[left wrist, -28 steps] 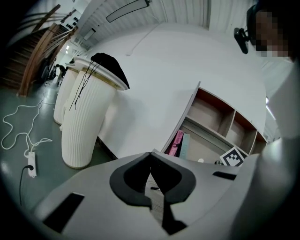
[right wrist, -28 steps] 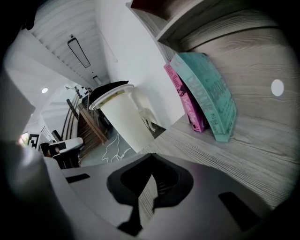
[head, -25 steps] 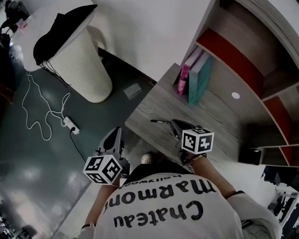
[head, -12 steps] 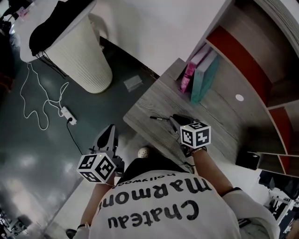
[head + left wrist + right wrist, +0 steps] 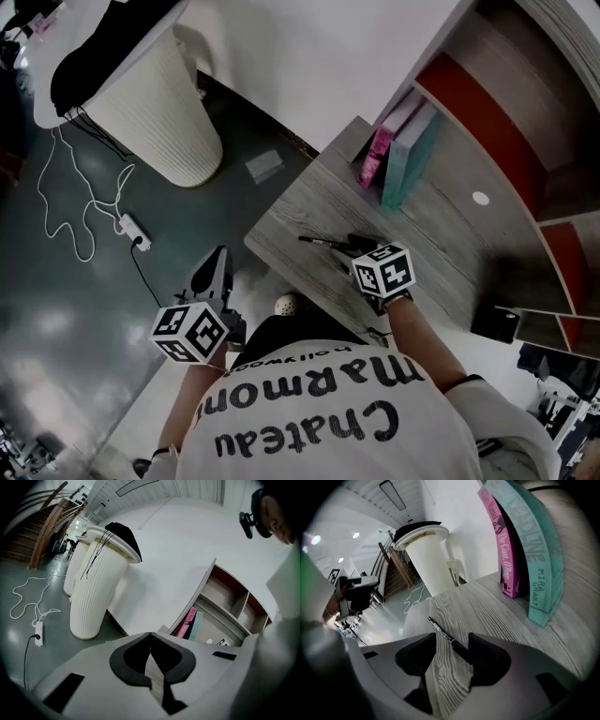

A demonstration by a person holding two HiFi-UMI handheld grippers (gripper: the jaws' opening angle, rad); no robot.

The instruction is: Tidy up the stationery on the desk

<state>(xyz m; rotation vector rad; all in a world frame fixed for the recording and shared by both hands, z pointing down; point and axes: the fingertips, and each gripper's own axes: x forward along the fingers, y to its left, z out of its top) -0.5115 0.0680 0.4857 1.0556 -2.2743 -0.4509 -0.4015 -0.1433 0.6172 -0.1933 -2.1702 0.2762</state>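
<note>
A thin black pen (image 5: 321, 242) lies on the grey wood desk (image 5: 300, 202) near its front edge. My right gripper (image 5: 352, 247) is open and low over the desk, at the pen's near end. In the right gripper view the pen (image 5: 442, 631) runs between the jaws of that gripper (image 5: 452, 638) and touches the right pad (image 5: 480, 651). My left gripper (image 5: 218, 258) hangs off the desk, over the floor to the left. In the left gripper view the tips of this gripper (image 5: 150, 634) meet and hold nothing.
A pink book (image 5: 378, 155) and a teal book (image 5: 405, 161) stand upright on the desk against the shelf unit (image 5: 525, 141). A black box (image 5: 495, 323) sits at the desk's right. On the floor are a white ribbed column (image 5: 155, 112) and a power strip (image 5: 137, 242) with a cable.
My right gripper has moved a little left towards the pen, whose near end now lies between its jaws. The left gripper has hardly shifted.
</note>
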